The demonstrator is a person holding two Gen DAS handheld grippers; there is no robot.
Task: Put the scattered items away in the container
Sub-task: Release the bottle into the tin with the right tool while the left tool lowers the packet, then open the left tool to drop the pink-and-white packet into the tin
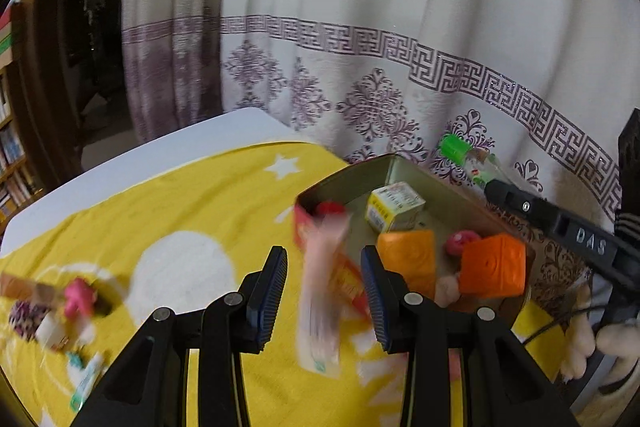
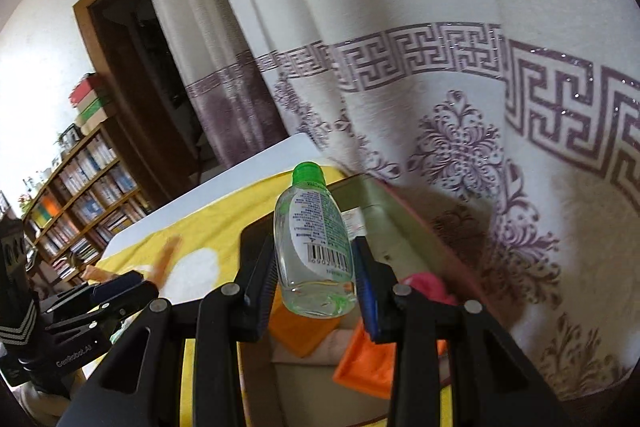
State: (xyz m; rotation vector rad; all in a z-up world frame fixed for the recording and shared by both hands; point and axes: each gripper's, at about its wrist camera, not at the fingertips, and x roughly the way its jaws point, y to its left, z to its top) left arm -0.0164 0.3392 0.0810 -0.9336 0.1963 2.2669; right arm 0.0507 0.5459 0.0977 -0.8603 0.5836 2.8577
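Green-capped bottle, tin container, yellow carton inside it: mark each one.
green-capped bottle point(image 2: 314, 247), right wrist view, on its white back label.
tin container point(image 1: 344, 179), left wrist view, on its far rim.
yellow carton point(image 1: 394, 207), left wrist view, on its top face.

left gripper jaws apart | blurred pink packet between | tin beyond

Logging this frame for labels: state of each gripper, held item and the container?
left gripper: open, blurred pink packet between its fingers, contact unclear
right gripper: shut on clear bottle
clear bottle: held over the tin, green cap closed, liquid inside
tin: open, no lid, partly filled
orange blocks: inside tin
small items: loose on yellow cloth
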